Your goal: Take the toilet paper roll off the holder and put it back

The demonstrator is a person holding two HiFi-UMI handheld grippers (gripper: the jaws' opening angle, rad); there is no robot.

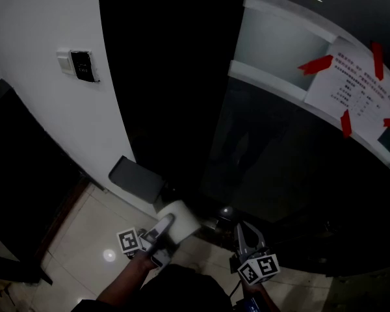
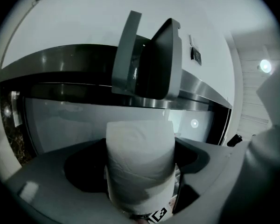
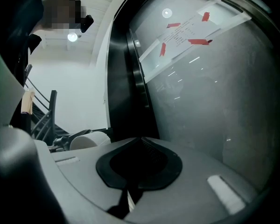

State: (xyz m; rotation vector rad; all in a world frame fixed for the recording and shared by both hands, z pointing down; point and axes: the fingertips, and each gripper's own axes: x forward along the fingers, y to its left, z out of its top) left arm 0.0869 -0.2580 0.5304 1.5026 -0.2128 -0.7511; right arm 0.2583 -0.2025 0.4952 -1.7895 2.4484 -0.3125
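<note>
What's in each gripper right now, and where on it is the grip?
The left gripper holds the toilet paper roll, with its jaws pressed on the roll's curved sides. The right gripper is shut with nothing in it.

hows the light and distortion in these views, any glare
Head view: dim overall, one glare spot on the floor, roll brightest. Left gripper view: strong fisheye, holder sharp, lamp flares. Right gripper view: light streaks reflect on the glass.

Roll-to-holder path: open gap btwn toilet paper roll point(image 2: 139, 162) and holder point(image 2: 161, 59), lid point(image 2: 126, 50) tipped up. Glass partition point(image 1: 279, 174) crowds right side. Tiled floor point(image 1: 84, 239) at left seems free, though dim.
</note>
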